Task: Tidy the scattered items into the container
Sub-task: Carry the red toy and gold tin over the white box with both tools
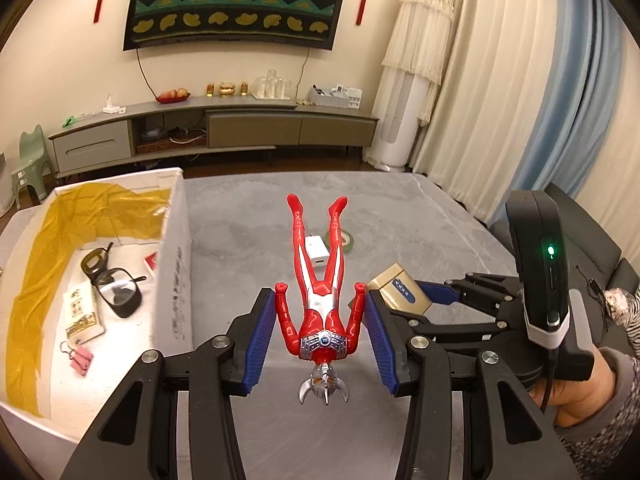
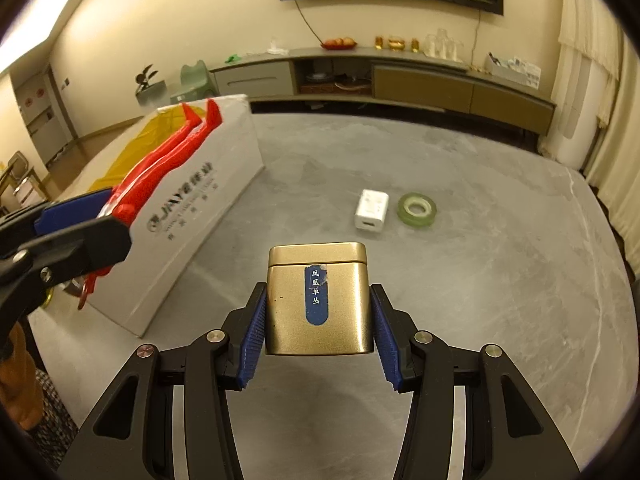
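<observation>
As it is held clear of the table, toy figure point(image 1: 320, 300): probably light, hollow, stiff plastic with a glossy, rather slippery skin. The thin arms and head fins look like the parts that could bend or snap.
Hold on figure: the left gripper point(image 1: 319, 294) has its blue pads point(image 1: 260, 320) pressed against the figure's outspread arms at a middling gap. The torso would likely give a firmer purchase.
Figure axis: the long axis runs along the fingers, with the head toward the camera and the feet pointing away. In the right wrist view the legs slant up toward the rim of the white box point(image 2: 200, 200).
Figure place: just beside the box's long printed wall, not yet over the opening.
Gold tin point(image 2: 316, 304): rigid, smooth metal, so likely to slip. It may have some weight if it is full.
Hold on tin: the right gripper point(image 2: 318, 286) clamps its two flat sides below the lid seam, with the lid end pointing away.
Tin place: out from the box's printed wall, above the grey table point(image 2: 500, 300).
Beyond: a white charger point(image 2: 372, 210) and a green tape roll point(image 2: 416, 209) lie on the table well apart from the box.
Inside box: glasses point(image 1: 112, 280) are among the items already in.
</observation>
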{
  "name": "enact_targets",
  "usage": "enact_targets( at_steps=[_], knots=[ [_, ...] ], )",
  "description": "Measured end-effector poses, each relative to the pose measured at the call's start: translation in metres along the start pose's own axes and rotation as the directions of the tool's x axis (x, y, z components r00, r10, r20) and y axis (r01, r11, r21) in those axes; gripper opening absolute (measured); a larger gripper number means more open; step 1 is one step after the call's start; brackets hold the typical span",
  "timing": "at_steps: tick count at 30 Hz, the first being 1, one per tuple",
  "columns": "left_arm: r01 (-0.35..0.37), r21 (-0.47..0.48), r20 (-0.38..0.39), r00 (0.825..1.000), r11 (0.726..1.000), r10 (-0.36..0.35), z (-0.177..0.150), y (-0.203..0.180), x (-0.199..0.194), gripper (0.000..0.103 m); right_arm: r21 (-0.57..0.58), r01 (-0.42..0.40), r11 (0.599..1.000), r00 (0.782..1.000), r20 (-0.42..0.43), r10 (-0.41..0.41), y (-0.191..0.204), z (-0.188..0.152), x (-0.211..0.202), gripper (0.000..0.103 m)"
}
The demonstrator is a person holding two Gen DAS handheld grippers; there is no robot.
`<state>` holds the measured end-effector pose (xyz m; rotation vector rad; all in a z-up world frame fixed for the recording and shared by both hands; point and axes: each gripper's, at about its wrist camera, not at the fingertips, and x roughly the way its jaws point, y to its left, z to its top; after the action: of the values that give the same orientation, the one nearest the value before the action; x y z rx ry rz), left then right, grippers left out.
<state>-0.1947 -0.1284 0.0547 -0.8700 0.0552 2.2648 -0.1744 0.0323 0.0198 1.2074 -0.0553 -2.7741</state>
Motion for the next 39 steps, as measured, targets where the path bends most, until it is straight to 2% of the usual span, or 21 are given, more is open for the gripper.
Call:
enact_targets(
  at_steps=[11,16,29,39],
  knots=[
    [-0.009,-0.033,0.063,0.998,0.999,0.011,0.004,0.023,-0.034,0.047,-0.019,0.004,1.000,0.995,0.098,-0.002,0.036,0.004,-0.034,0.052],
    [-0.007,-0.048,0.089,0.996,0.999,0.011,0.006,0.031,-0.048,0.047,-0.012,-0.008,1.000,0.994,0.105,0.010,0.052,-0.004,-0.041,0.052],
    [-0.002,-0.077,0.131,0.991,0.997,0.012,0.006,0.047,-0.071,0.047,0.067,-0.037,0.997,0.990,0.136,0.027,0.067,-0.014,-0.066,0.052],
    [0.000,-0.104,0.167,0.986,0.995,0.017,0.008,0.060,-0.086,0.047,0.059,-0.027,0.998,0.989,0.144,0.018,0.083,-0.011,-0.080,0.052]
  ],
)
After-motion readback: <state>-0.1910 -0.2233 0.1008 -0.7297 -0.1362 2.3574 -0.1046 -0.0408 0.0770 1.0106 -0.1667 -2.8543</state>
